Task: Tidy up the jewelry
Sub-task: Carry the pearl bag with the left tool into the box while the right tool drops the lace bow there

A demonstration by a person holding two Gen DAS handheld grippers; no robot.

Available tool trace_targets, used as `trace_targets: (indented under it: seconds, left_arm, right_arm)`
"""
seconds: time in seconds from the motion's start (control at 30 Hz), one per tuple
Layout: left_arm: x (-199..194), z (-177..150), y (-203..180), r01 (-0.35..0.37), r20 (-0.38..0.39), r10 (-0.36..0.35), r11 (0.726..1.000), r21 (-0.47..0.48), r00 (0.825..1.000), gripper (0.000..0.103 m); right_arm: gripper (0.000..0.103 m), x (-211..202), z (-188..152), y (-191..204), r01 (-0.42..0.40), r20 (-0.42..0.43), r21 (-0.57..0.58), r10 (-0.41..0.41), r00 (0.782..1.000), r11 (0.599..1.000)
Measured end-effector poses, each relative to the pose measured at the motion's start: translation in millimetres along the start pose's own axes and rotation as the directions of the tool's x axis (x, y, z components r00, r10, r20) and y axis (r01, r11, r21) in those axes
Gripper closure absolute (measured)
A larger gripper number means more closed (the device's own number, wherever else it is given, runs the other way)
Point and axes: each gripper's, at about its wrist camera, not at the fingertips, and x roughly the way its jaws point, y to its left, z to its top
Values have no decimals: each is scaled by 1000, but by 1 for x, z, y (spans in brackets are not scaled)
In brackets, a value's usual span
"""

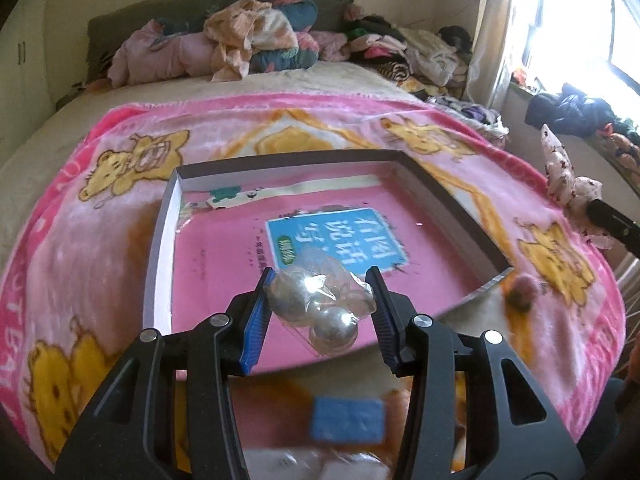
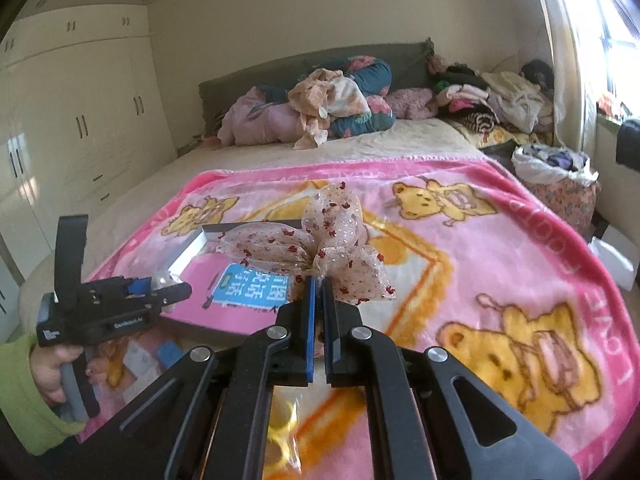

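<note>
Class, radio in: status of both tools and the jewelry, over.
Left tool shut on bagged pearl pieces, over open box. Right tool shut on sheer bow. Nothing blocking the box.

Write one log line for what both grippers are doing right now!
left gripper: shut on pearl bag | right gripper: shut on bow | both above box

We are in a home bedroom: a bed (image 2: 360, 148) with heaped bedding (image 2: 320, 108), a built-in wardrobe (image 2: 80, 120), a curtained window (image 1: 592, 20).
</note>
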Motion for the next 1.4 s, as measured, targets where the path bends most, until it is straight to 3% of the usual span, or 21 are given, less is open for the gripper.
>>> trace_targets:
  seconds: [0.5,0.8,0.87,1.03,1.2,1.4]
  left_arm:
    - [57,2,27,-60,-124,60,998,10,990,66]
    - [57,-2,32,-32,-112,30,999,-14,993,65]
    - [55,-4,33,-23,-102,21,999,-22,995,58]
    - [44,-7,33,-3,-64,0,999,-41,998,49]
    - [30,-9,34,-14,-24,12,997,-80,1000,42]
    - [5,-11,32,-14,29,17,995,-100,999,24]
  right_arm:
    - [99,80,8,26,-33,-113,-18,31,993,999]
    - [93,113,-13,21,3,-197,-9,-5,980,1000]
    - [90,114,-17,20,7,-198,-13,-10,980,1000]
    - [54,105,-22,15,29,-164,-9,-31,986,1000]
    - [34,79,-23,9,66,-91,6,-65,994,998]
    - [17,49,-24,8,87,-15,-10,-87,996,996]
